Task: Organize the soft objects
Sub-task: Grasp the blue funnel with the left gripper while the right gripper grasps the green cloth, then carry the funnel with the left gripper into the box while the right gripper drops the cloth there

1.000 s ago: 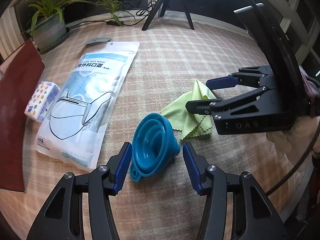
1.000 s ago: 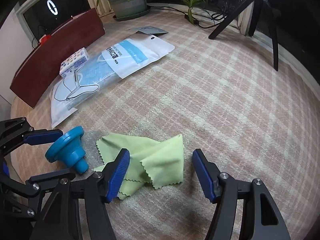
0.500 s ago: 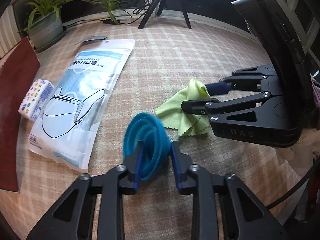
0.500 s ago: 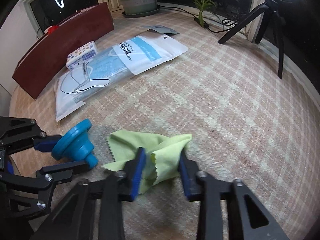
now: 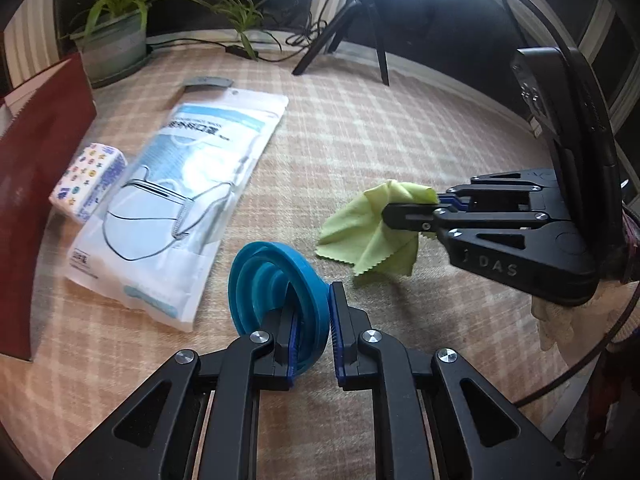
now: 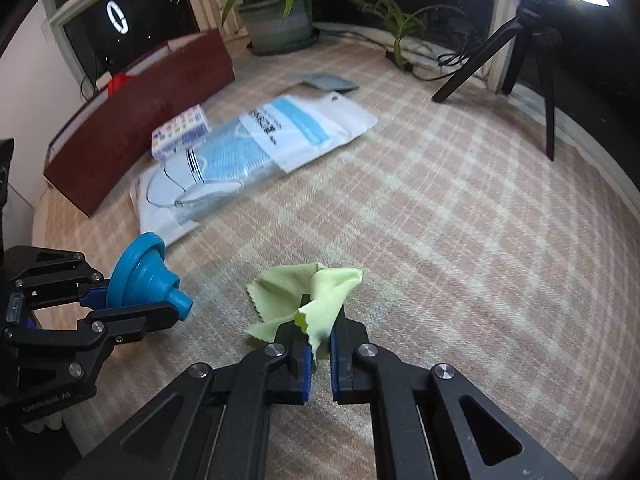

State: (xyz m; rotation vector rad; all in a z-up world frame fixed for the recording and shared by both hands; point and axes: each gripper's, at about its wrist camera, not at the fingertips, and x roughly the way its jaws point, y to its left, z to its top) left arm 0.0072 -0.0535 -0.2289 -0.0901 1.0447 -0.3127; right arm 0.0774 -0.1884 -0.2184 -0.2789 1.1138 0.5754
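Observation:
My left gripper point(image 5: 312, 320) is shut on the rim of a blue collapsible funnel point(image 5: 276, 284) and holds it off the plaid cloth. The funnel also shows in the right wrist view point(image 6: 144, 276), held by the left gripper point(image 6: 100, 300). My right gripper point(image 6: 318, 344) is shut on a crumpled light-green cloth point(image 6: 316, 296) and lifts it off the surface. In the left wrist view the green cloth point(image 5: 368, 228) hangs from the right gripper point(image 5: 416, 208). A packet of face masks point(image 5: 176, 200) and a small patterned tissue pack point(image 5: 88, 176) lie at the left.
A dark red board point(image 5: 36, 184) stands along the left edge. A potted plant point(image 5: 116, 40) and a black tripod point(image 5: 352, 24) stand at the back. A small grey piece point(image 5: 206, 81) lies behind the mask packet. Cables run along the far edge.
Both grippers went from open to shut, the left on the funnel, the right on the green cloth. Both objects have risen off the plaid cloth.

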